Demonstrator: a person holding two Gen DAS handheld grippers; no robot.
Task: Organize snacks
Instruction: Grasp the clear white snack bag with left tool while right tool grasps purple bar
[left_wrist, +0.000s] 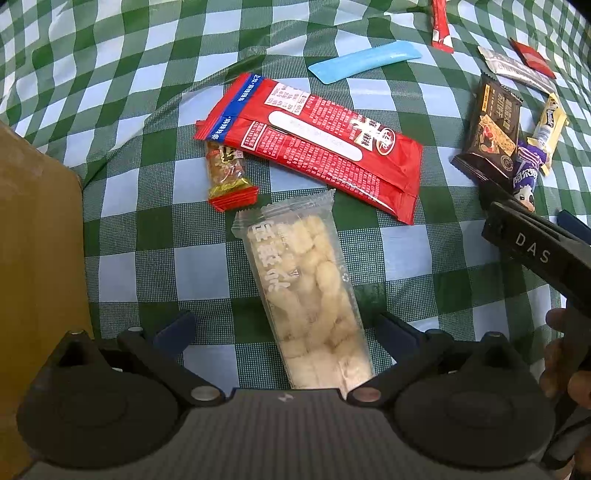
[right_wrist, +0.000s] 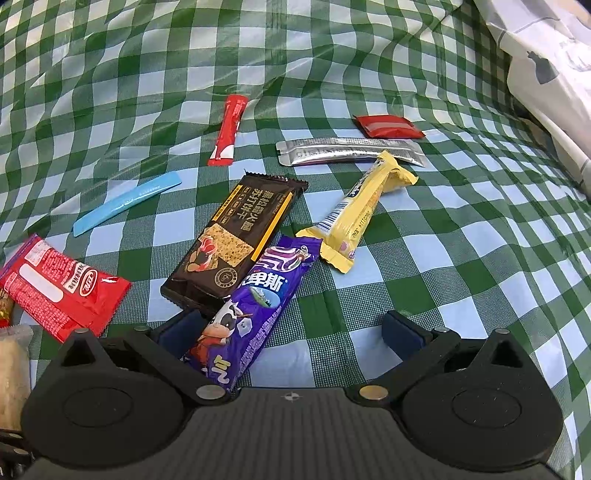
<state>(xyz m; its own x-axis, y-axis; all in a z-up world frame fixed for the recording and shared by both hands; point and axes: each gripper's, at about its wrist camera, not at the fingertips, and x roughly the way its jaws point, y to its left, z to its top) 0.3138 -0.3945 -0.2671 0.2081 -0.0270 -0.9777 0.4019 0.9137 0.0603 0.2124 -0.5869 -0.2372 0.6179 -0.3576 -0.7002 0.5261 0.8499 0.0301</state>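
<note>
My left gripper (left_wrist: 286, 330) is open, its fingers on either side of a clear pack of pale puffed snacks (left_wrist: 306, 291) lying on the checked cloth. Beyond it lie a big red pack (left_wrist: 314, 144) and a small orange candy (left_wrist: 227, 171). My right gripper (right_wrist: 291, 332) is open around the near end of a purple milk-candy bar (right_wrist: 255, 306), which touches the left finger. A dark cracker pack (right_wrist: 232, 240) and a yellow bar (right_wrist: 358, 214) lie just beyond. The right gripper also shows in the left wrist view (left_wrist: 532, 229).
A brown cardboard box (left_wrist: 37, 258) stands at the left. A blue strip (right_wrist: 125, 203), a red stick (right_wrist: 229, 129), a silver sachet (right_wrist: 351, 151) and a small red packet (right_wrist: 388, 125) lie farther off. A white bag (right_wrist: 546, 74) sits at the far right.
</note>
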